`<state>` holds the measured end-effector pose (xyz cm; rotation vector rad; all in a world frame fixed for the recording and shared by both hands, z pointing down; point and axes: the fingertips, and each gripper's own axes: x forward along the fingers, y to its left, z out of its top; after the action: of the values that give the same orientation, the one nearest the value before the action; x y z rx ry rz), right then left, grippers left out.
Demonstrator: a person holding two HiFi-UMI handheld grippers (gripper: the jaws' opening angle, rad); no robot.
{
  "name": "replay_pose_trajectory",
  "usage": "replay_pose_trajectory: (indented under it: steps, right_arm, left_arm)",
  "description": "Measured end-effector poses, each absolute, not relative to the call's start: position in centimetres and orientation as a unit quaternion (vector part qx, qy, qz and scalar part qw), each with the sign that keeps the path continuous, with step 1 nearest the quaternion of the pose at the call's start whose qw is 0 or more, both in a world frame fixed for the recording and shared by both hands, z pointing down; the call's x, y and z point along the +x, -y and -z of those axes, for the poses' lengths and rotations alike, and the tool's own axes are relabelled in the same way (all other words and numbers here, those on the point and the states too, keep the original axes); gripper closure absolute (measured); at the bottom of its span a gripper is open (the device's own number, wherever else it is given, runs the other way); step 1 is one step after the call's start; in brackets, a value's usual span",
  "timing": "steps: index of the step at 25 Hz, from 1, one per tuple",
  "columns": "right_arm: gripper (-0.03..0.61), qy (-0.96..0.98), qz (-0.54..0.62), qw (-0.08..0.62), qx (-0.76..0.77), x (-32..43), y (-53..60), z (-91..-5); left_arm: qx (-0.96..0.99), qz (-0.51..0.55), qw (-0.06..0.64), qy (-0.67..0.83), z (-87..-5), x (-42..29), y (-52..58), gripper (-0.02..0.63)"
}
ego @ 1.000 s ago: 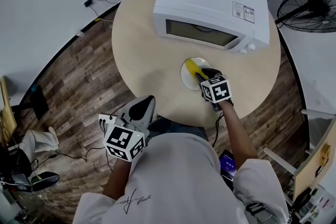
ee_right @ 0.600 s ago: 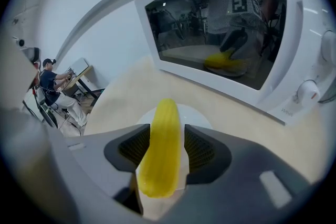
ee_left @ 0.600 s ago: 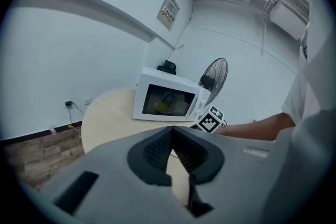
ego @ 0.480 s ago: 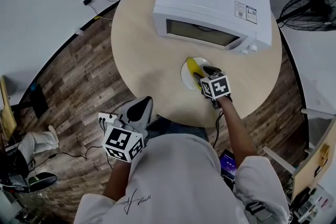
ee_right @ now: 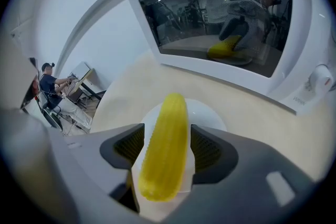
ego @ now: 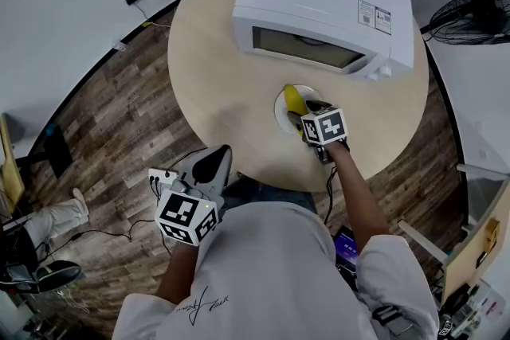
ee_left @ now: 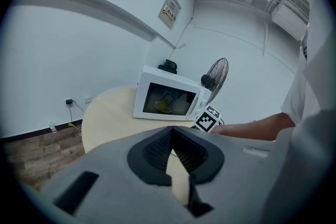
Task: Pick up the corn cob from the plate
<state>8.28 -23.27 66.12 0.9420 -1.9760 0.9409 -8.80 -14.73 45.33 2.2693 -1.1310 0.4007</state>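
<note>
Round wooden table [ego: 207, 84], white microwave [ego: 319, 4] on it. Just before its door the corn cob [ee_right: 165, 155] lies on the plate [ee_right: 210, 113], long axis aimed at the microwave. The right gripper [ee_right: 168, 147] straddles it, jaws just opened wide, pads clear of it. The left gripper [ee_left: 171, 150] sits well back from the microwave, pinched together on nothing.

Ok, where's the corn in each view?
Head view: the corn lies on the plate at centre, partly under the right gripper.
Left gripper view: not in it.
Right gripper view: lower centre, between that gripper's open jaws, which have just been opening.
Shared landmark: the microwave, just behind the plate.
</note>
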Motion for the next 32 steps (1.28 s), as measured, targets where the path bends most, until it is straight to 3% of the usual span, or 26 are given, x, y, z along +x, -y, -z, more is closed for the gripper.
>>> replay_pose_trajectory:
  steps: [32]
  right_arm:
    - [0.299, 0.735, -0.336, 0.451, 0.379, 7.6, 23.3, -68.1]
  left_arm:
    - [0.846, -0.145, 0.290, 0.423, -45.4, -9.4, 13.6, 0.615]
